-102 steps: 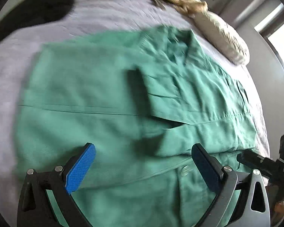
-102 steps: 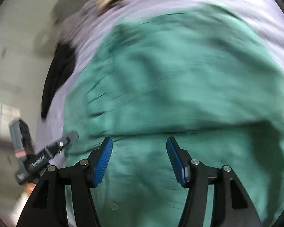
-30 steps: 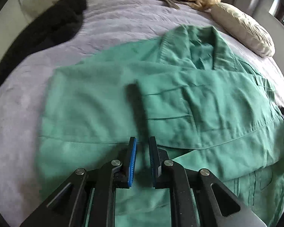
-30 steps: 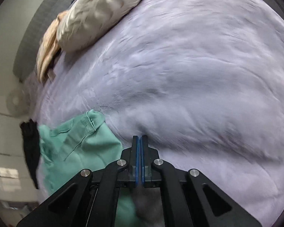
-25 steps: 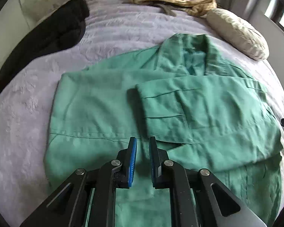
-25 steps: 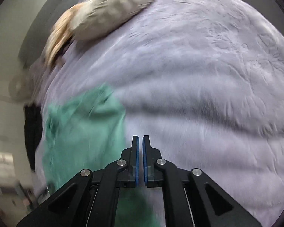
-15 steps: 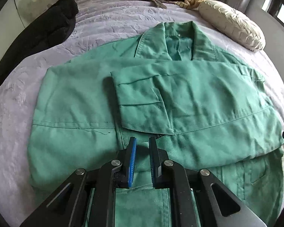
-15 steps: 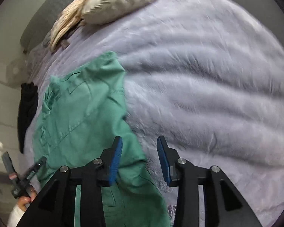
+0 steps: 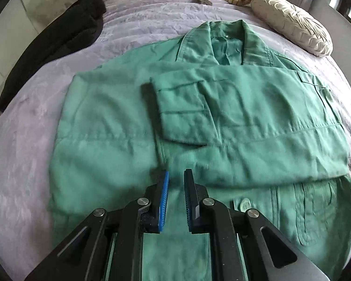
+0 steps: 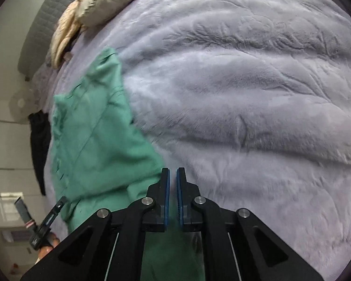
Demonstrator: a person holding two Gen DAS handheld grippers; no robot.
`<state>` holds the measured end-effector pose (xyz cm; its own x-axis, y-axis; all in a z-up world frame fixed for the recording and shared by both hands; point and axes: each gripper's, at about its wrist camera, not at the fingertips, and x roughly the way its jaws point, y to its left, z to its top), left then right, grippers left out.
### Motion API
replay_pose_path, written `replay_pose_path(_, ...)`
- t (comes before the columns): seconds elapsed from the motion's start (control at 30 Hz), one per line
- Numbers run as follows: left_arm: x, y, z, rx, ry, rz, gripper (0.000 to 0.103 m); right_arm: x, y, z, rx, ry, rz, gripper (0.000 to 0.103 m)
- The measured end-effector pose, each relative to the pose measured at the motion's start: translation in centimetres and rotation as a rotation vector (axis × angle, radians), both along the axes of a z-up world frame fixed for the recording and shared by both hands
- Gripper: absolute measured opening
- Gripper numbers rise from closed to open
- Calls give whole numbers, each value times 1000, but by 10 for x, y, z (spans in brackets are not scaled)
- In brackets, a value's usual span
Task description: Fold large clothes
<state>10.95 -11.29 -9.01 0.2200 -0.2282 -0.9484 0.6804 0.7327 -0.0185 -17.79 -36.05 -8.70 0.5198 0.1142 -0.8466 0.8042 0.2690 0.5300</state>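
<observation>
- Lilac plush bedspread (image 10: 245, 93), rippled; green cotton jacket (image 9: 222, 121) flat on it, sleeve folded across chest.
- Black garment (image 9: 53, 39) far left, ribbed cream pillow (image 9: 292, 25) by collar.
- Left gripper (image 9: 175, 182) nearly shut, empty, over hem.
- Right gripper (image 10: 172, 178) closing, nothing between jaws, at jacket's edge.

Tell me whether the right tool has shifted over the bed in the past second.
Yes. The right tool swung toward the green jacket: far more of the jacket now fills the left of its view, beside the purple bedspread, and the cream pillow sits further out.
</observation>
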Motion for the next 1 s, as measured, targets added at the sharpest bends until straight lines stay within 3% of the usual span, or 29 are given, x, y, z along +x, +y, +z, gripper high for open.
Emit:
replay_pose_path(0.2, -22, 22, 10, 37, 16, 19, 17, 10, 30, 21, -10, 20, 120, 7)
replay_pose_path(0.27, -30, 30, 14, 52, 24, 38, 101, 10, 40, 25, 11, 22, 137, 7)
replay_pose_path(0.33, -43, 39, 26, 50, -20, 59, 102, 8, 46, 25, 32, 18, 150, 7)
replay_pose_path(0.5, -61, 49, 41, 78, -11, 56, 102, 10, 63, 33, 64, 32, 179, 8)
replay_pose_path(0.53, -64, 51, 46, 84, -12, 56, 102, 10, 66, 34, 73, 31, 184, 13)
replay_pose_path(0.57, -67, 53, 49, 86, -10, 57, 102, 9, 68, 37, 75, 33, 190, 21)
replay_pose_path(0.63, -74, 59, 56, 93, 2, 68, 102, 5, 71, 43, 60, 36, 196, 74)
replay_pose_path(0.67, -77, 62, 59, 95, 6, 73, 102, 3, 73, 48, 50, 32, 201, 78)
replay_pose_path(0.9, -106, 81, 67, 126, 56, 115, 102, -7, 88, 62, 33, 23, 291, 85)
replay_pose_path(1.0, -120, 87, 77, 121, 33, 113, 102, -9, 95, 60, 49, 38, 330, 85)
